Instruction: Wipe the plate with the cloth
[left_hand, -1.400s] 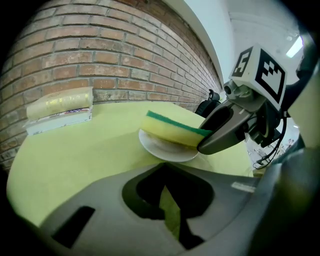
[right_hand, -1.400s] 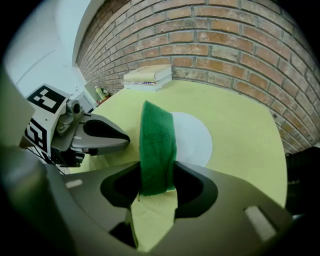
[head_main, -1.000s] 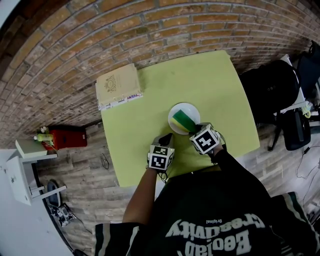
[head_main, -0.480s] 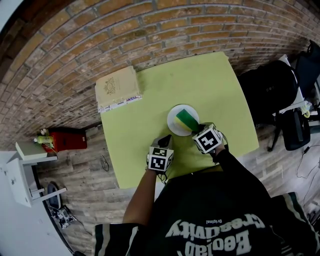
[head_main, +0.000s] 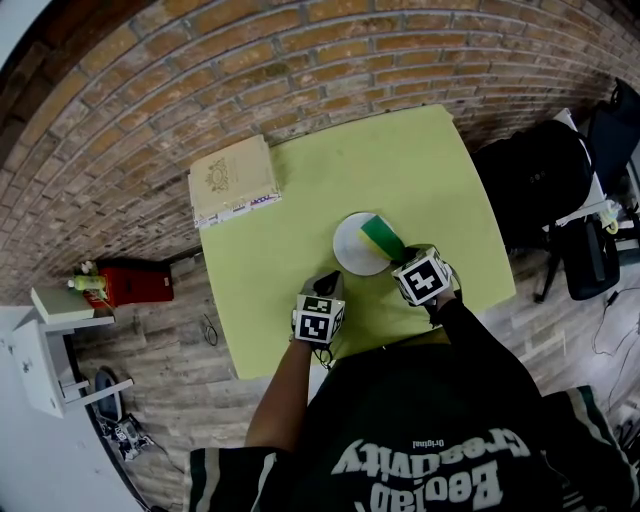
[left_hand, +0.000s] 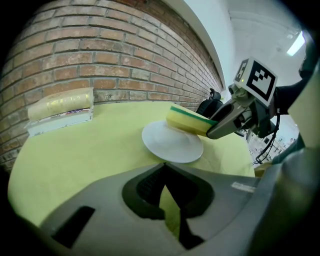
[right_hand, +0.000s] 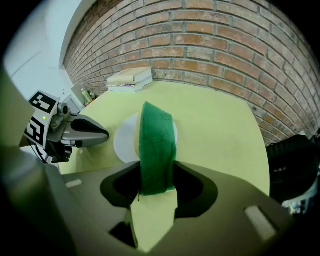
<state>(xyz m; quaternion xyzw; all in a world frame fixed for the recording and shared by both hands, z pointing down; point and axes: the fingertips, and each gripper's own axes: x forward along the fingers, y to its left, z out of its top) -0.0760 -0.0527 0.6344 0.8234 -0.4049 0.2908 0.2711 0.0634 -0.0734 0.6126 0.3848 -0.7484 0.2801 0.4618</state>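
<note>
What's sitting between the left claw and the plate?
Only a bare strip of tabletop. The left gripper view shows it, with the shut left claw just short of the plate.

A: What colours am I getting on my screen?

B: I see a plain white plate (head_main: 349, 247) on a yellow-green table (head_main: 400, 165). The cloth (head_main: 381, 236) is dark green on one face, pale yellow on the other.

A: And any patterns?

B: Black-and-white squares on the left gripper (head_main: 334, 276) and right gripper (head_main: 401, 259), both grey-bodied. I also see a red-brown brick wall (head_main: 200, 60) with pale mortar lines, a cream book (head_main: 233, 178) and a red box (head_main: 135, 277).
</note>
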